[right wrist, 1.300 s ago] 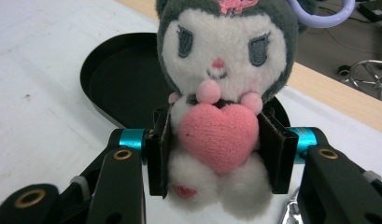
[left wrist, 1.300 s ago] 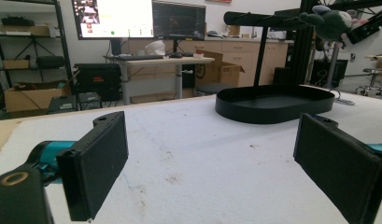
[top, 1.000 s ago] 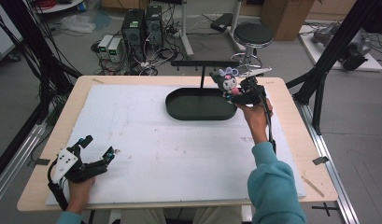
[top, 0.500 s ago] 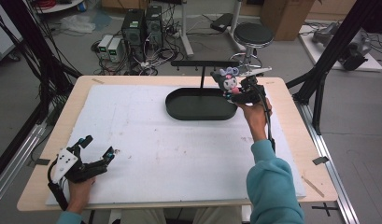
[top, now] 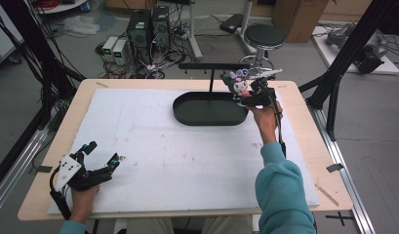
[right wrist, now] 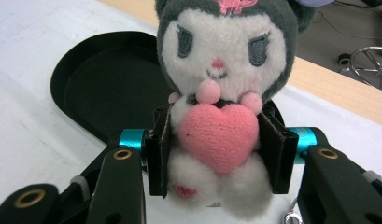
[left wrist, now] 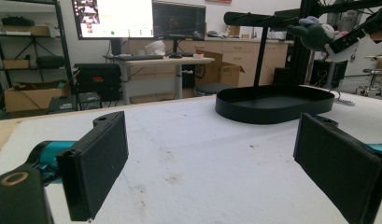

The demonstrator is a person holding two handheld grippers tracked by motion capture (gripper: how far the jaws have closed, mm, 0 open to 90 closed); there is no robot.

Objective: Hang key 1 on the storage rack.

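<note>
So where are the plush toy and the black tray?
plush toy point(right wrist: 217, 135), right gripper view, on its pink heart.
black tray point(top: 207, 118), high view, on its near rim.

A robotics lab or workshop: beyond the tabletop point(top: 304, 146) stand desktop computers point(top: 149, 27) amid tangled cables; to their right a round stool point(top: 264, 36) and cardboard boxes; black metal framing point(top: 350, 48) flanks the tabletop; monitors point(left wrist: 139, 18) sit on a desk behind it.

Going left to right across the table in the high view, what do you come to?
Left claw, open on the white mat → black oval tray → plush toy clamped in the right claw.
</note>
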